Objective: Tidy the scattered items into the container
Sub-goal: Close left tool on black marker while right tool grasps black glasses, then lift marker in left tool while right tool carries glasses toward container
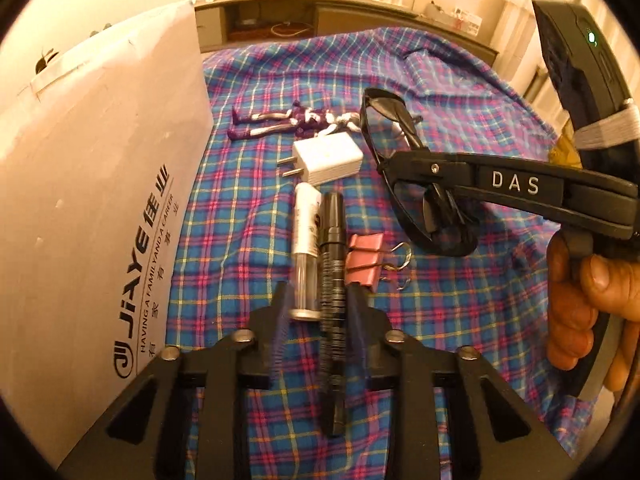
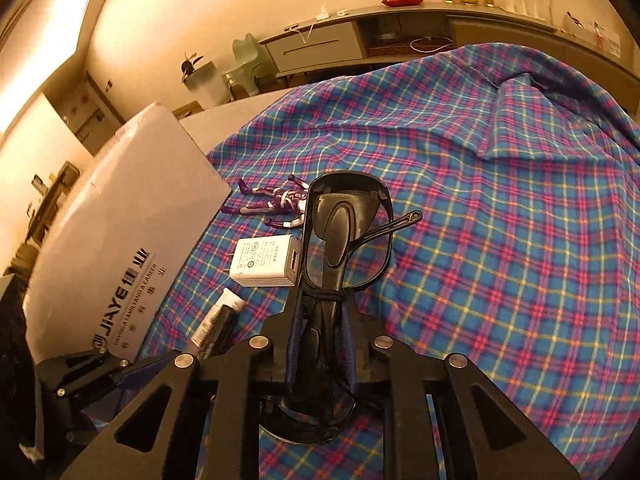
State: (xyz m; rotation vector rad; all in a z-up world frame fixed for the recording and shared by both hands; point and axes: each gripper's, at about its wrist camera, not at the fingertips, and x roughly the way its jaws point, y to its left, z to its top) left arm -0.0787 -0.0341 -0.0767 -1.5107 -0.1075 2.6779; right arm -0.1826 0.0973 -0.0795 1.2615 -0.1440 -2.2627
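Note:
On the blue plaid cloth [image 1: 460,320] a black marker [image 1: 333,280] and a clear tube with a white cap [image 1: 305,240] lie side by side. My left gripper [image 1: 318,308] is shut around both, its pads blurred against their sides. My right gripper [image 2: 322,300] is shut on folded black glasses [image 2: 340,240], held just above the cloth. In the left wrist view the right gripper [image 1: 386,166] reaches in from the right with the glasses [image 1: 444,216]. A pale cardboard box [image 1: 100,180] stands at the left, its opening hidden.
A white charger [image 1: 328,158] and a purple toy figure [image 1: 280,120] lie beyond the marker, and a pink binder clip [image 1: 364,260] lies right beside it. A person's hand [image 1: 580,304] grips the right handle. A low cabinet [image 2: 340,48] stands behind the cloth.

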